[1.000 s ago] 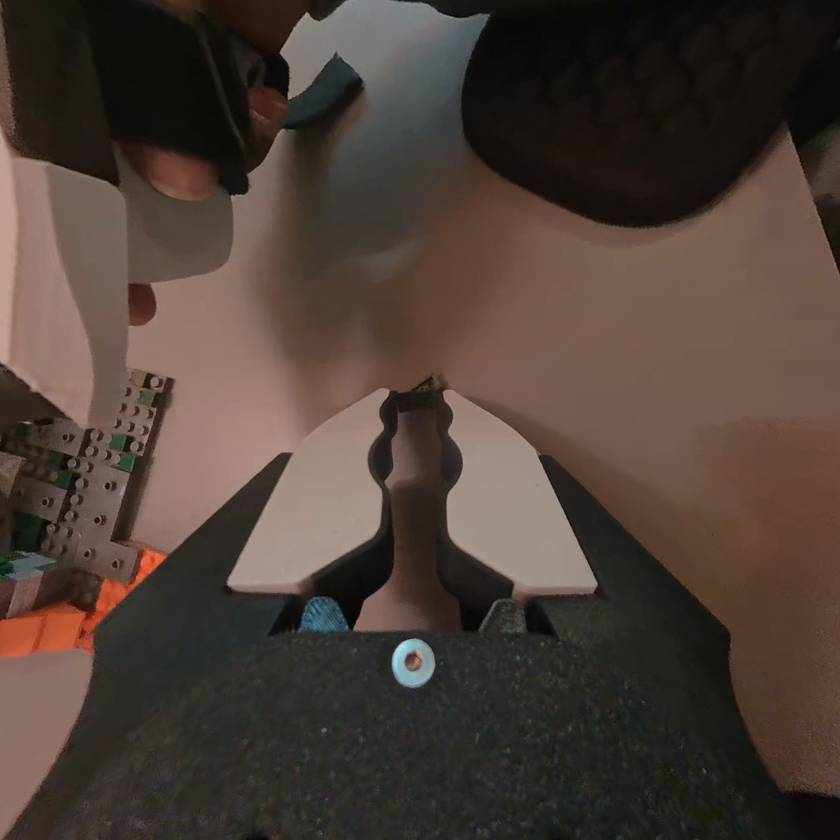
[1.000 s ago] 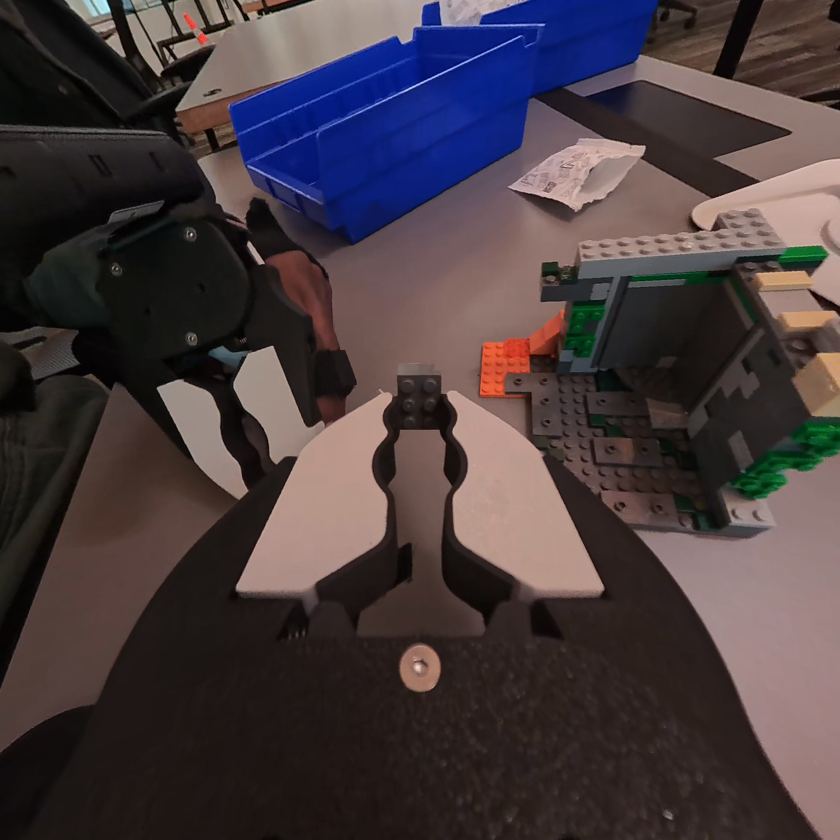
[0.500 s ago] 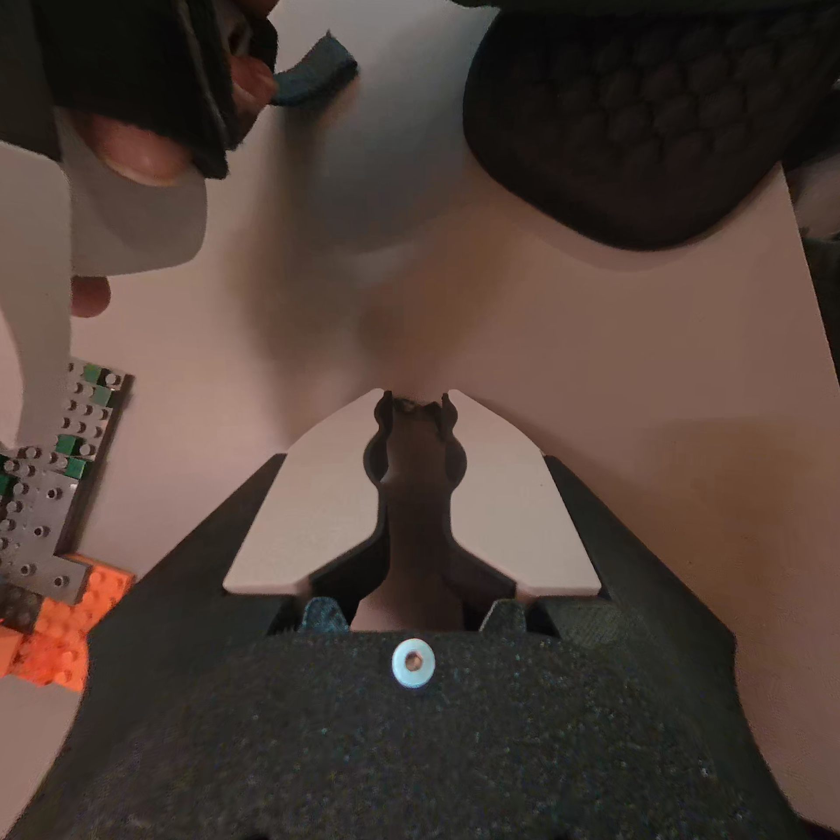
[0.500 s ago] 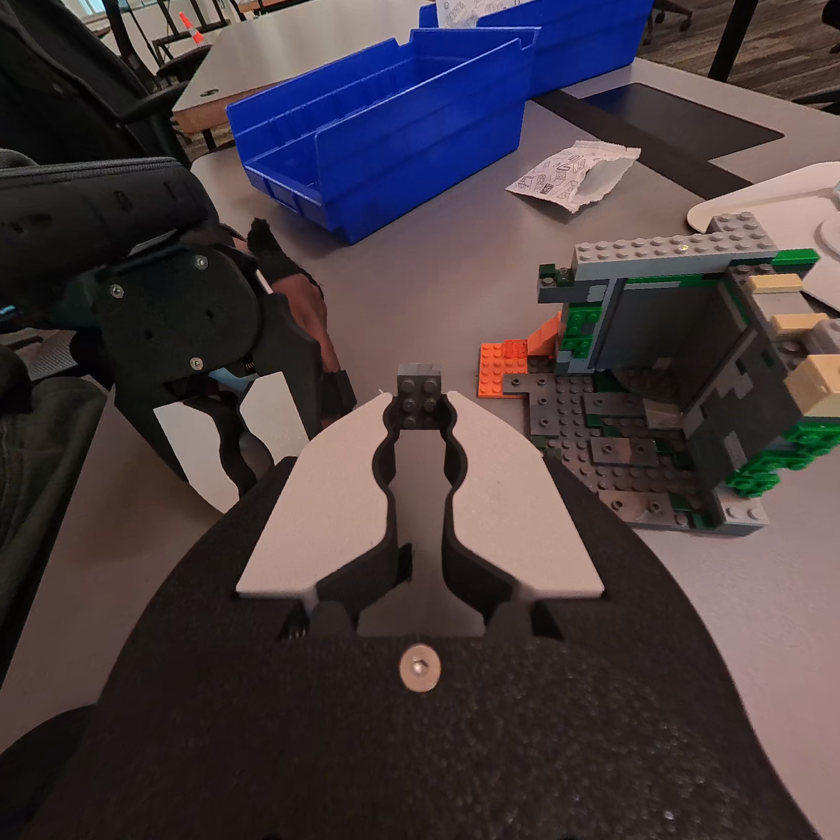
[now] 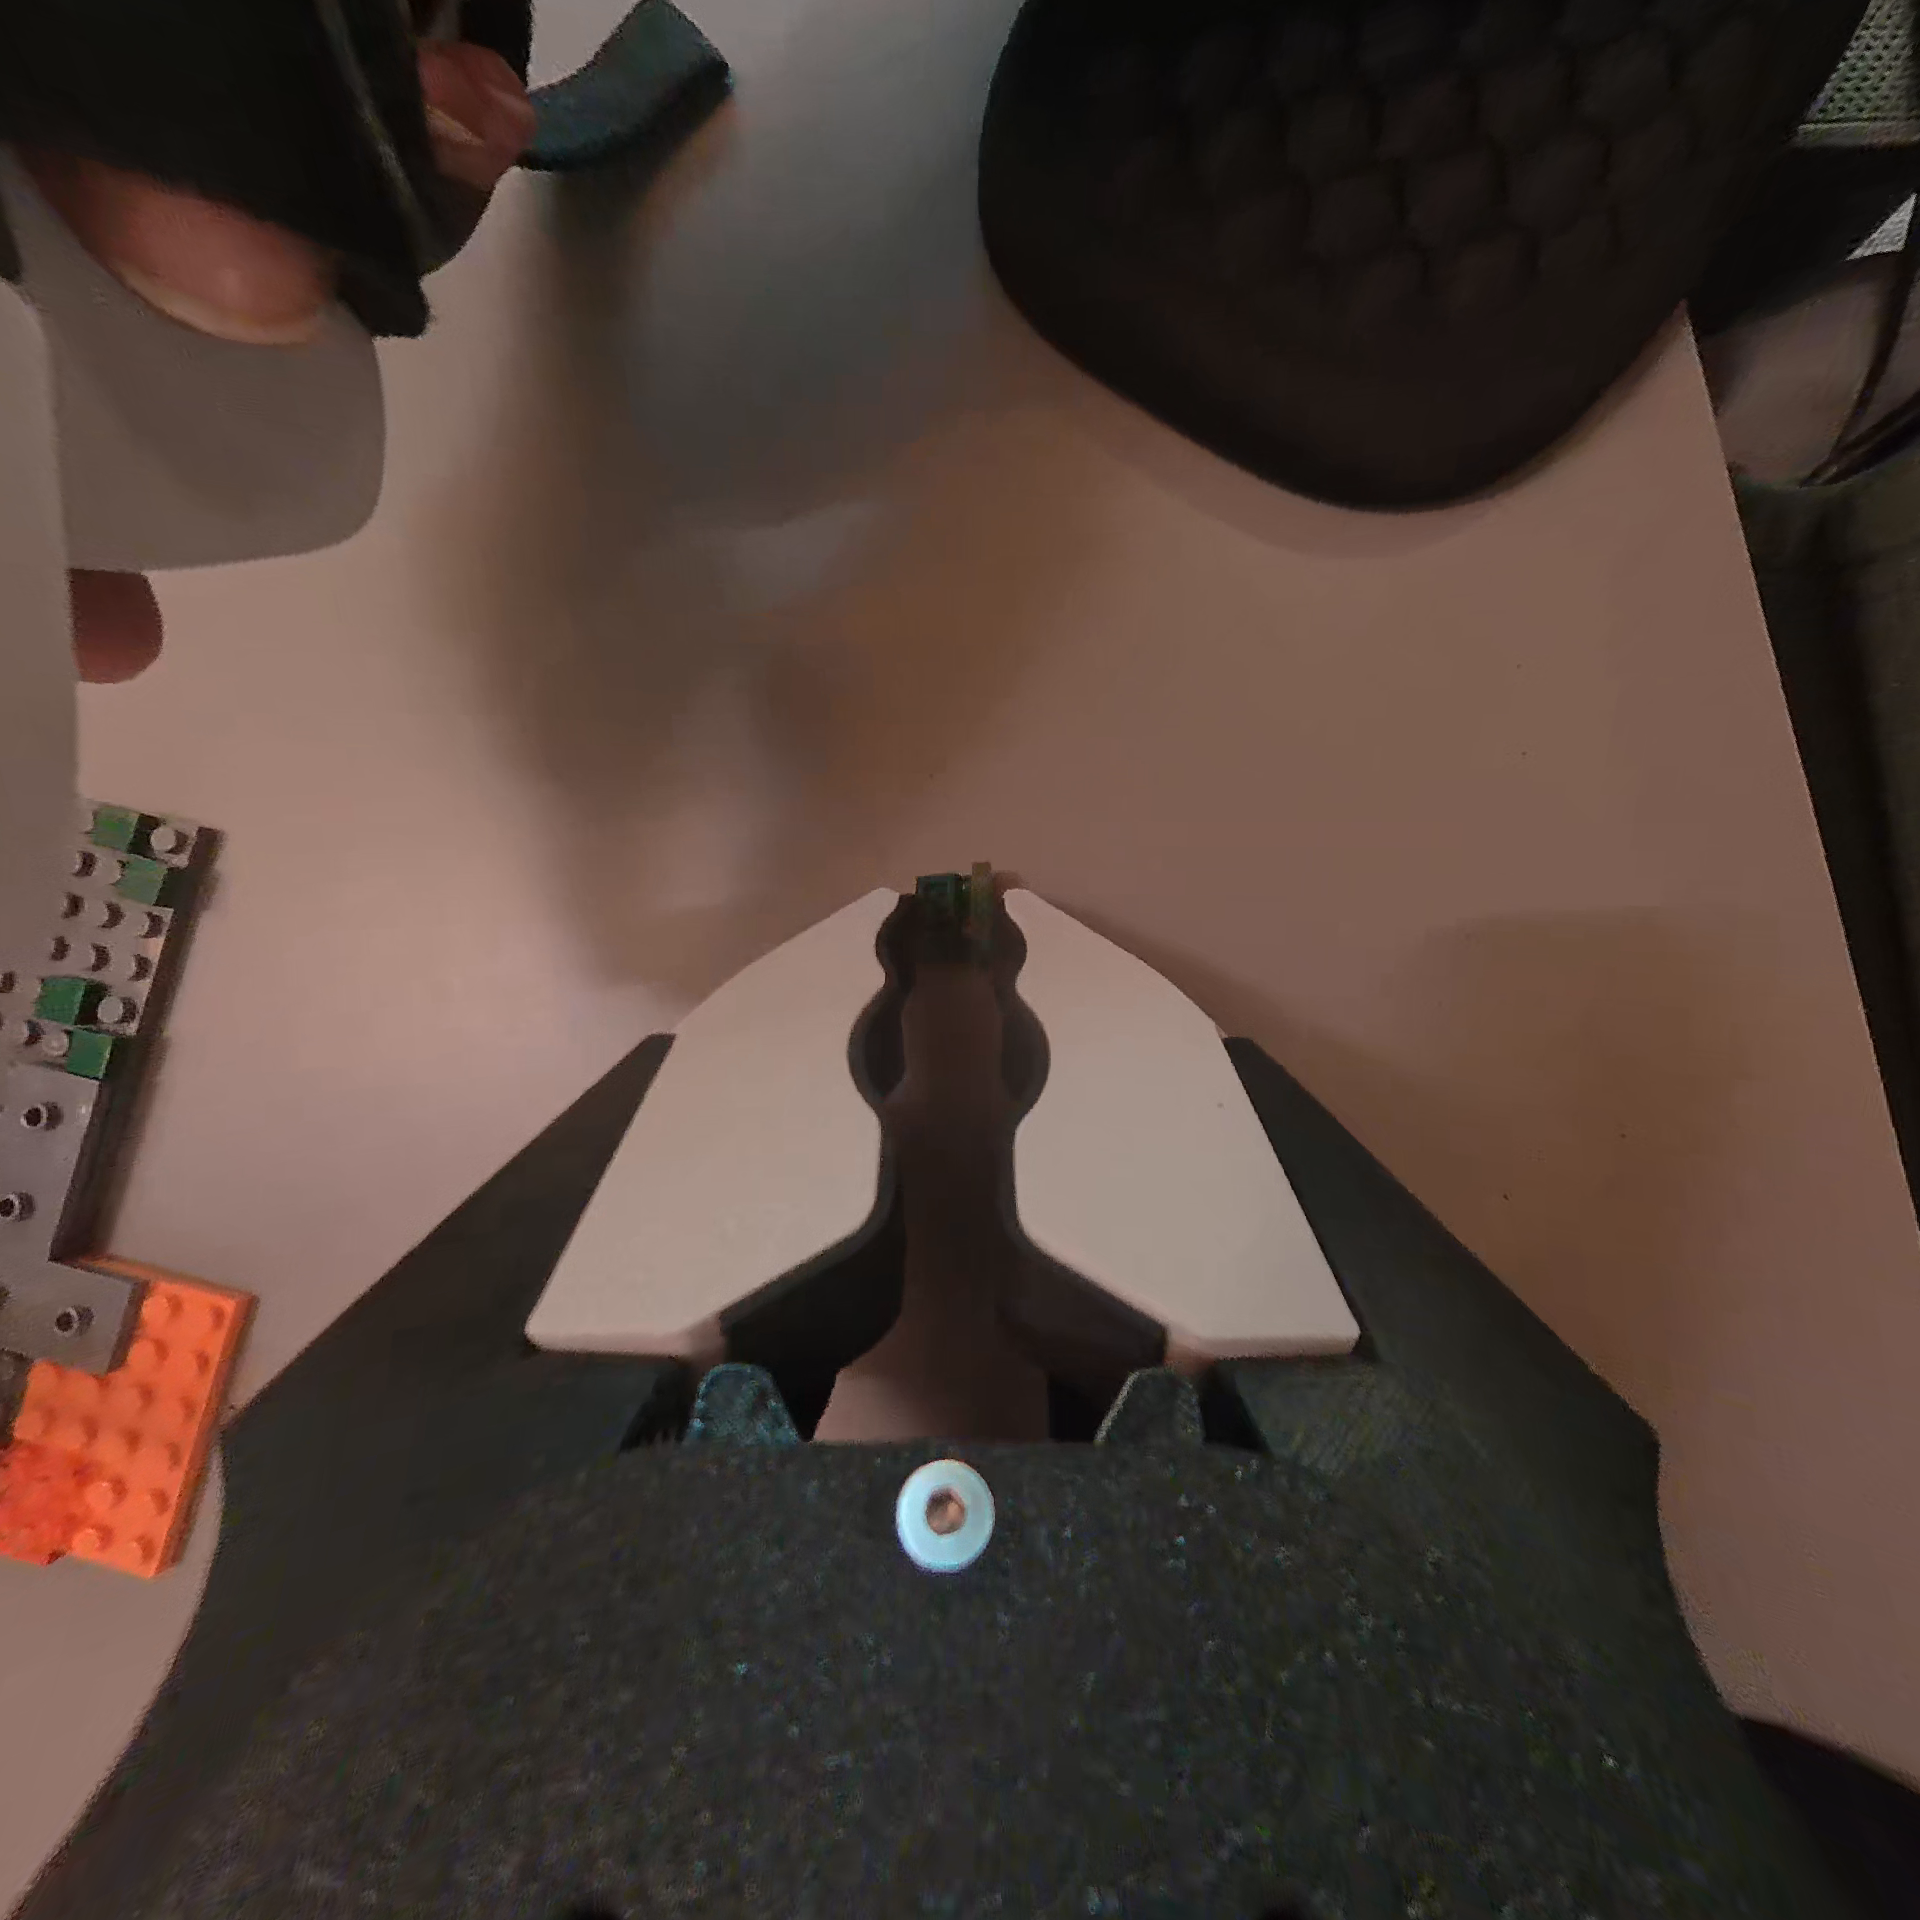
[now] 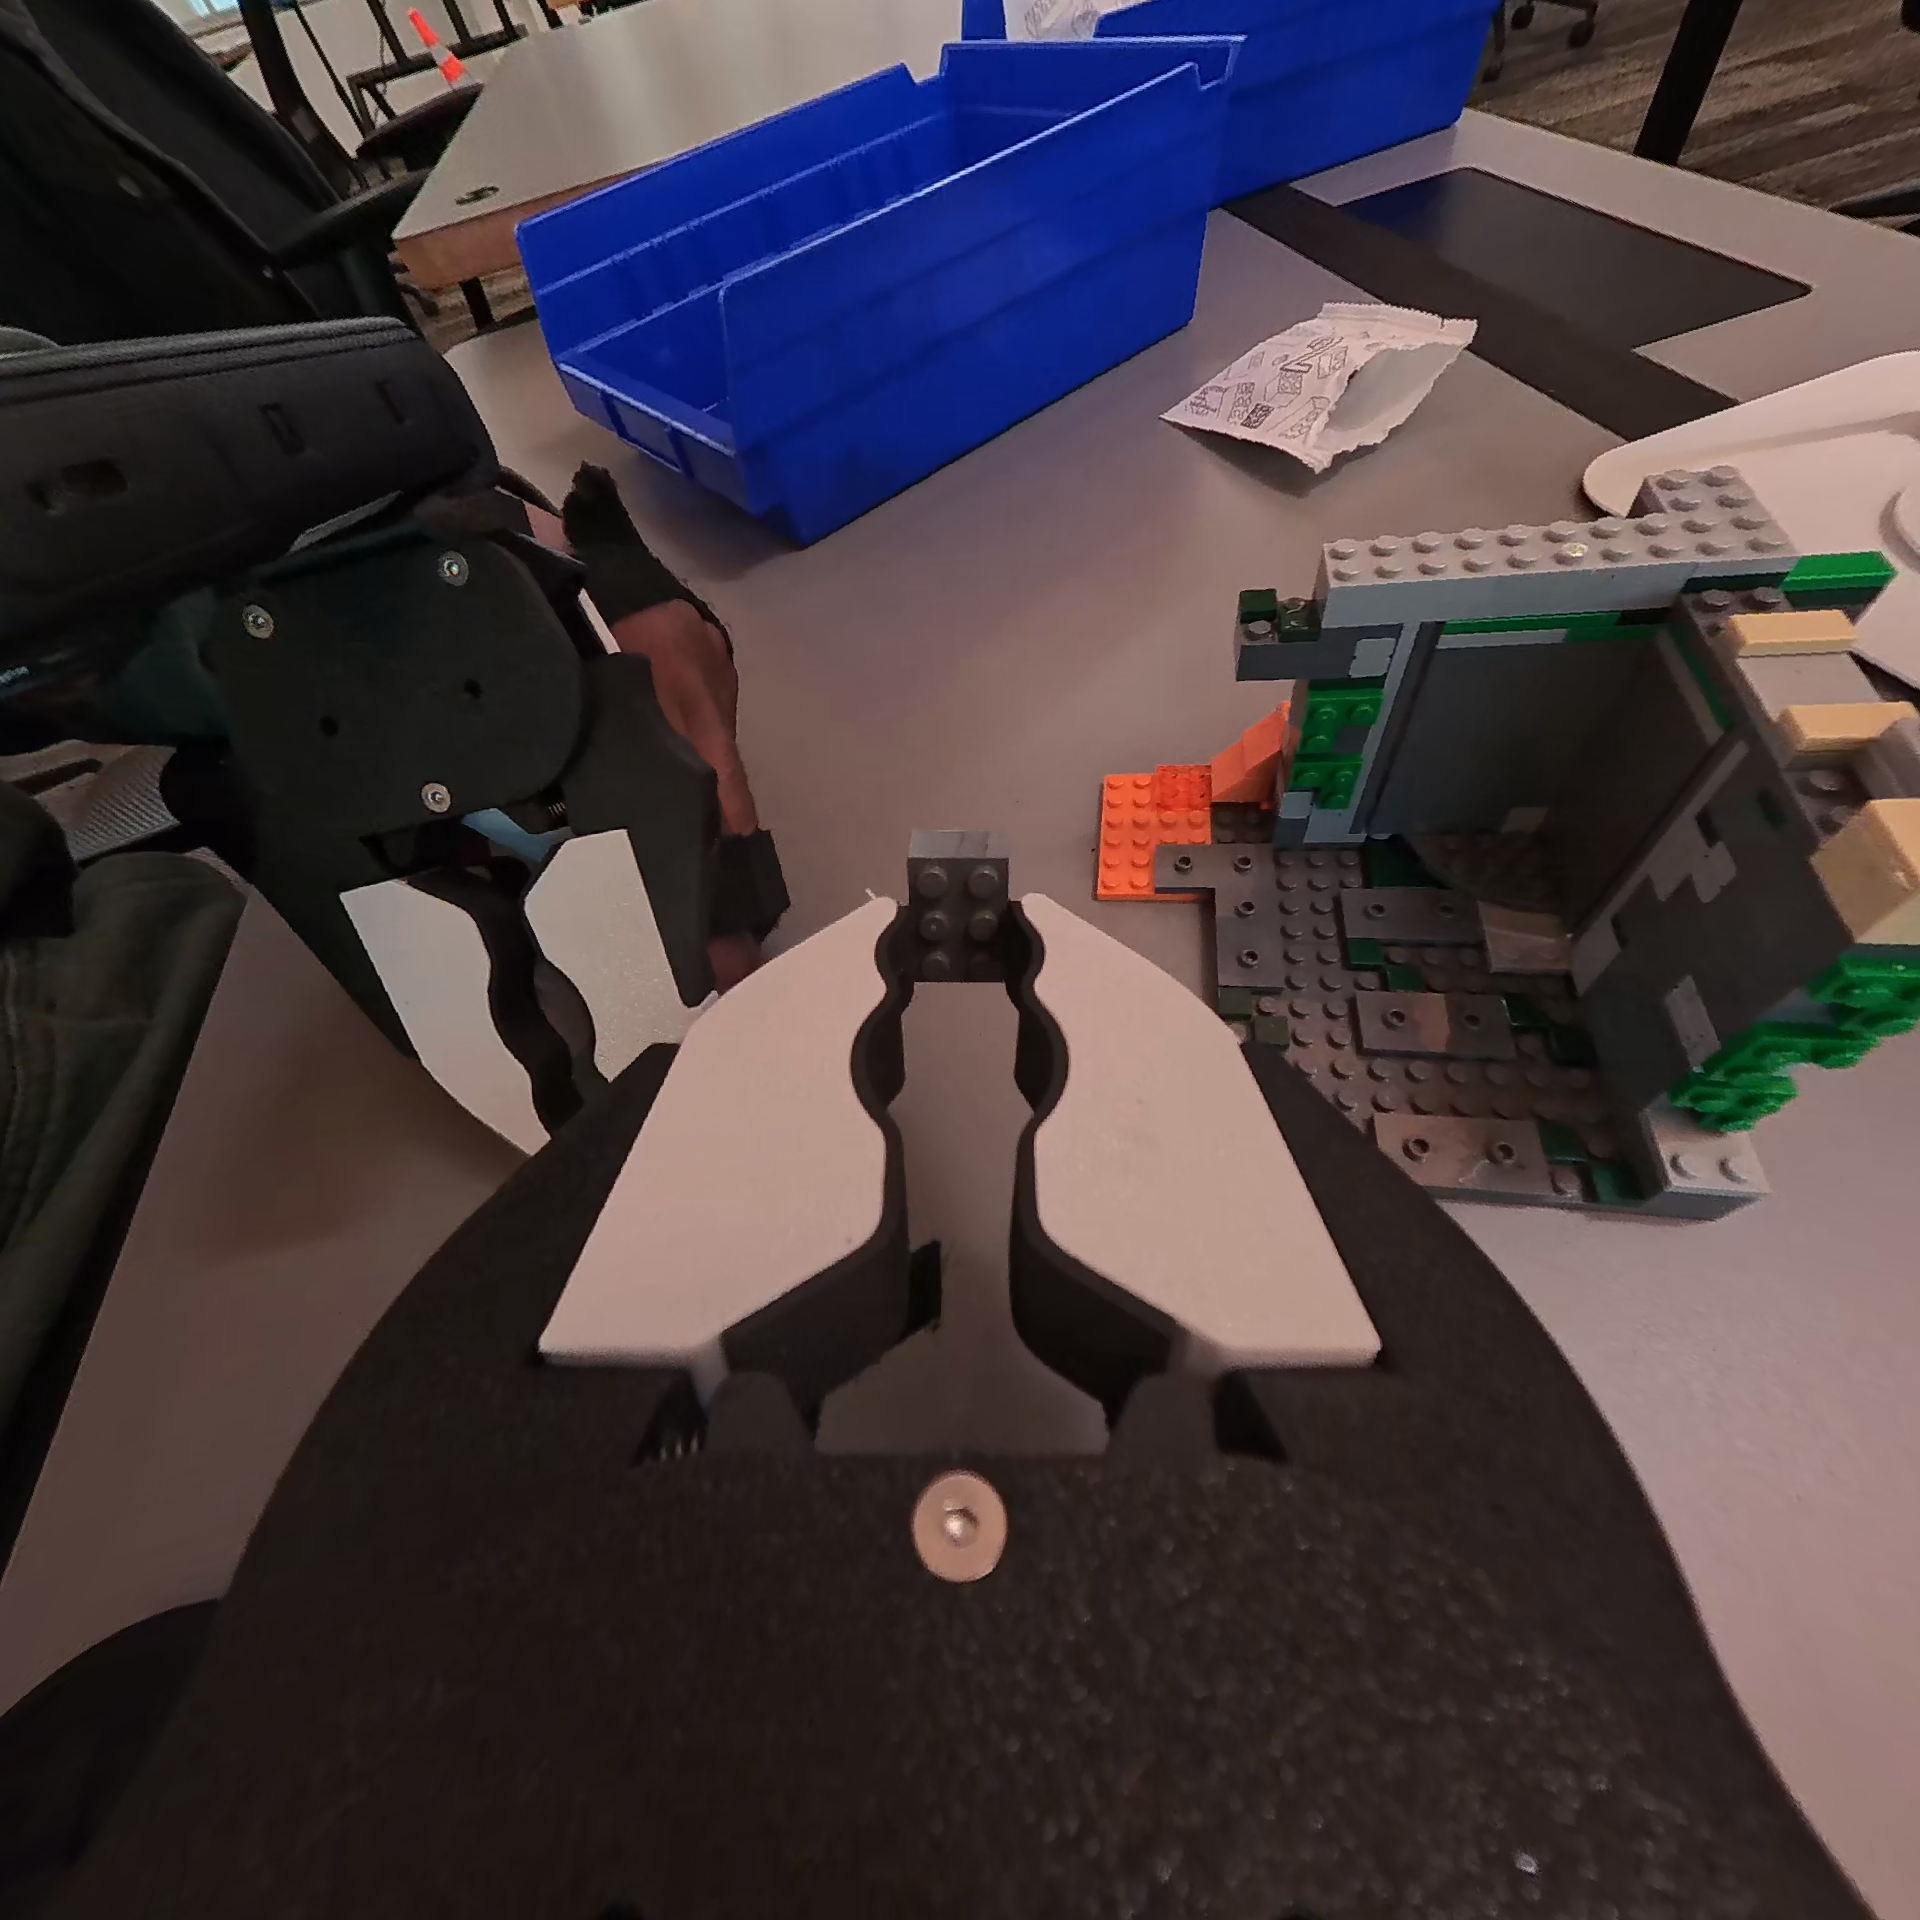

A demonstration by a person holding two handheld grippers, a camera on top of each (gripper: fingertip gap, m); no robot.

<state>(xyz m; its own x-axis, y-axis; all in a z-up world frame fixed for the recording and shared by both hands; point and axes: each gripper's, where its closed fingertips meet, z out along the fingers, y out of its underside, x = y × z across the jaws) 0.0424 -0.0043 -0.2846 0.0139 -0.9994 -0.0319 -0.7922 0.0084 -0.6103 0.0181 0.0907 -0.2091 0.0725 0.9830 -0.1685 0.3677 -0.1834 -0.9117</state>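
My left wrist cam stares almost straight down along its fingers (image 5: 904, 997) at the bench (image 5: 1299, 779), really close. Right wrist cam sits higher and looks forward across the bench (image 6: 987, 644) toward the blue bins (image 6: 883, 312). Both catch the brick build's orange plate (image 5: 114, 1444) (image 6: 1148, 831).

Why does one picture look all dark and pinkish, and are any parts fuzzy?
Left wrist view: dim, warm-tinted light, big soft shadows on the table, hand and tiny piece at the fingertips blurred. Right wrist view: brighter, sharper; dark grey brick clear; wide lens bends the blue bin.
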